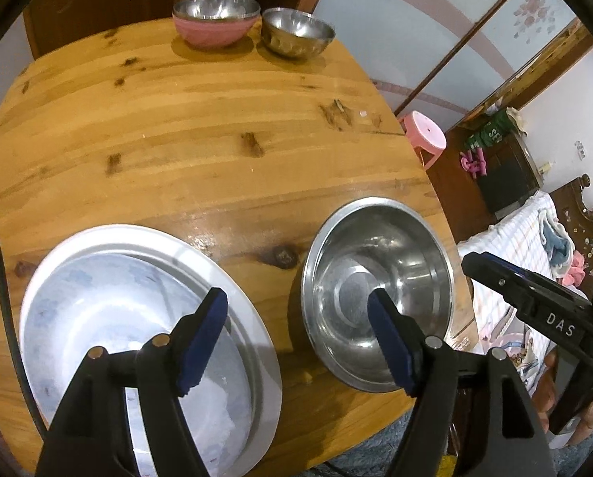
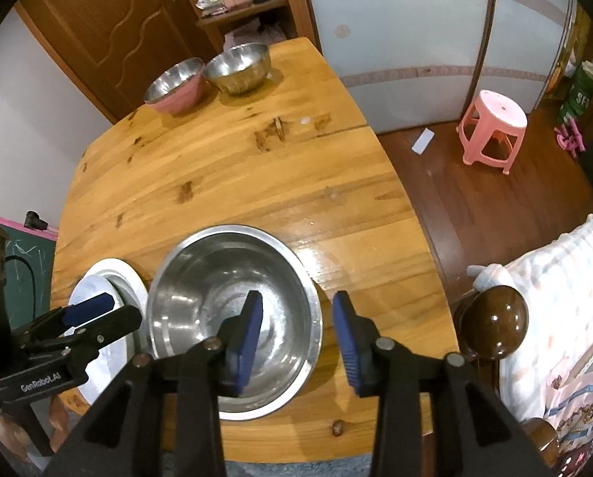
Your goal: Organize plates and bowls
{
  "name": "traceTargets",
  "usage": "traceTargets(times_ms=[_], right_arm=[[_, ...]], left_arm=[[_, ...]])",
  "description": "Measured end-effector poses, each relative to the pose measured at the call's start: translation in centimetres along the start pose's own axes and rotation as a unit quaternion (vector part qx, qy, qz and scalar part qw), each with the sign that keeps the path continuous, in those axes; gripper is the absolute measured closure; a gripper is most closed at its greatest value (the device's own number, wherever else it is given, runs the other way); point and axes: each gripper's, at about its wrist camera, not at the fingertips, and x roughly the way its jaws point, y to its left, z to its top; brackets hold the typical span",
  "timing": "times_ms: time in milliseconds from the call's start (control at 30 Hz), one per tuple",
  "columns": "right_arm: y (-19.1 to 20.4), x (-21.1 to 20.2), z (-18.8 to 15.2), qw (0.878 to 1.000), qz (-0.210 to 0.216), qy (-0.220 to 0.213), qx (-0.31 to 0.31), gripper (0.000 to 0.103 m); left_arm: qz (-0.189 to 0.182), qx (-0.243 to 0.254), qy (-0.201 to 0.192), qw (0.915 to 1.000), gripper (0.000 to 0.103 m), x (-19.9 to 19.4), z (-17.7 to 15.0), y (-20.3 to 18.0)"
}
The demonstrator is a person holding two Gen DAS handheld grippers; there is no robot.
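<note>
A large steel bowl stands at the near edge of the round wooden table. Left of it a white plate holds a white patterned bowl. My left gripper is open, one finger over the white bowl and one over the steel bowl. My right gripper is open and straddles the steel bowl's right rim; it also shows in the left wrist view. At the far edge sit a pink bowl with a steel bowl inside and a plain steel bowl.
A pink stool stands on the floor right of the table. A bed with a patterned cover and a brown bedpost knob are at the near right. A door and shelf are behind the table.
</note>
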Motion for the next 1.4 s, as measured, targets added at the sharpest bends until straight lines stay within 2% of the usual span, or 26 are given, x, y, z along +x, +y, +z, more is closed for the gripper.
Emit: traceTargets(times_ms=[233, 533, 633, 867, 1000, 1133, 1233, 1333, 1400], right_arm=[[1.6, -1.6, -0.3, 1.000, 0.010, -0.016, -0.020, 0.066], [4.2, -5.6, 0.7, 0.997, 0.029, -0.048, -0.059, 0.066], [5.6, -8.4, 2.1, 0.993, 0.038, -0.073, -0.081, 0.066], [8.5, -15.0, 6.6, 0.982, 0.061, -0.125, -0.128, 0.066], [9.5, -17.6, 10.4, 0.979, 0.082, -0.139, -0.127, 0.066], [10.4, -17.8, 14.6, 0.979, 0.081, -0.142, -0.121, 0.066], [10.8, -16.5, 17.2, 0.981, 0.091, -0.130, -0.108, 0.066], [11.5, -13.7, 20.3, 0.984, 0.100, -0.108, -0.099, 0.066], [11.9, -11.5, 21.9, 0.986, 0.113, -0.090, -0.086, 0.066]], left_arm=[[0.027, 0.023, -0.060, 0.9976, 0.031, -3.3, 0.0, -0.9], [0.052, 0.053, -0.151, 0.9858, 0.024, -11.8, 1.7, -1.8], [0.057, 0.055, -0.178, 0.9807, 0.020, -15.4, 2.9, -1.8], [0.087, 0.063, -0.227, 0.9679, 0.019, -22.8, 7.6, -1.3], [0.093, 0.051, -0.233, 0.9666, 0.019, -25.0, 11.0, -1.0], [0.107, 0.041, -0.244, 0.9630, 0.019, -25.4, 15.0, 0.1], [0.118, 0.020, -0.250, 0.9607, 0.019, -24.2, 18.4, 1.8], [0.124, -0.012, -0.240, 0.9626, 0.019, -21.0, 21.9, 4.3], [0.116, -0.036, -0.222, 0.9674, 0.019, -18.4, 23.8, 6.2]])
